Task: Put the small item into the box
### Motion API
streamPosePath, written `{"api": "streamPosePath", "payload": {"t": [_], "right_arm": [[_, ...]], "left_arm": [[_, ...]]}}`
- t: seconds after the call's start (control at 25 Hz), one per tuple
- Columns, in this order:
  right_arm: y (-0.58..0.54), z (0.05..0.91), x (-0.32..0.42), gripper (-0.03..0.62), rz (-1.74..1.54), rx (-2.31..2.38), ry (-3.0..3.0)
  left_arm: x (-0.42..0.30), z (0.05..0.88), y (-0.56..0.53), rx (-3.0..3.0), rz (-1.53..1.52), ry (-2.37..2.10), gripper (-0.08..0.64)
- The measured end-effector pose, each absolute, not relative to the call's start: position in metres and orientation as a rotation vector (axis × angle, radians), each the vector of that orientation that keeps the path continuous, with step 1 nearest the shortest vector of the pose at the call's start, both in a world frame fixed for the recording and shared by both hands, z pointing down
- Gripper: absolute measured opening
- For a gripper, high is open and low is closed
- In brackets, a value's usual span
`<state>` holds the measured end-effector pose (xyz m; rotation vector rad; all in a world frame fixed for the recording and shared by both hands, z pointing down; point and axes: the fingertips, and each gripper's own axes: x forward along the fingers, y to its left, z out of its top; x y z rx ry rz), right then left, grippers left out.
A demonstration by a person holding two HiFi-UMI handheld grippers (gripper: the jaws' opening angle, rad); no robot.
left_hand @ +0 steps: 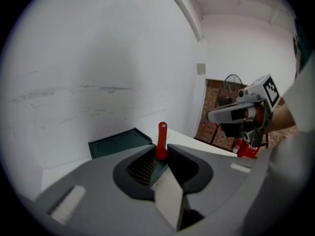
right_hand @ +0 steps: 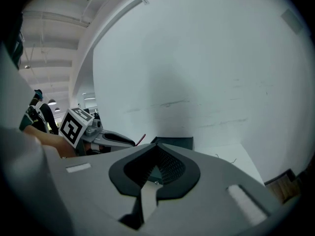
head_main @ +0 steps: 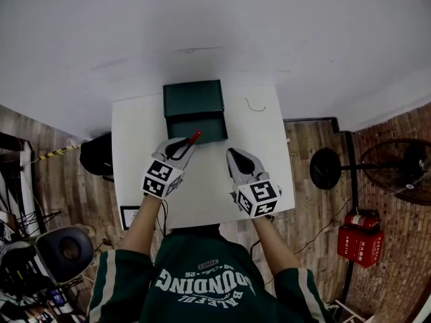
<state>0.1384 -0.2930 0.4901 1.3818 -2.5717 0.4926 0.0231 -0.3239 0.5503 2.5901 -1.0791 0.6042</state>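
My left gripper (left_hand: 161, 154) is pinching the small red item (left_hand: 161, 139) by its lower end, so most of the piece stands up past the jaw tips, roughly upright in the left gripper view. From the head view, the item (head_main: 194, 137) points forward from the gripper toward the box (head_main: 214, 128), with its red tip right at the near wall of the open tray.

I judge the step in hand to be the carry-in and release. To do it well, I would bring the tip past the near wall and over the middle of the tray. Then I would lower it until it sits low inside, and only then part the jaws. A long piece held by one end can swing or tip out if it is let go at the rim.

The box sits against the table's far edge, its lid (head_main: 193, 97) folded back beyond it. My right gripper (right_hand: 156, 166) has its jaws pressed together on nothing and hangs over the table's (head_main: 202, 187) near right part, well clear of the drop.
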Motion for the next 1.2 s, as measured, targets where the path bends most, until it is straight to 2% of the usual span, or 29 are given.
{"api": "streamPosePath", "payload": {"t": [0.8, 1.2], "right_arm": [[-0.313, 0.541, 0.165, 0.002, 0.628, 1.462, -2.382], [-0.303, 0.552, 0.179, 0.002, 0.666, 1.511, -2.307]], "left_arm": [[0.059, 0.689, -0.411, 2.589, 1.219, -0.699, 0.127], [0.066, 0.735, -0.416, 2.470, 1.383, -0.611, 0.127]]}}
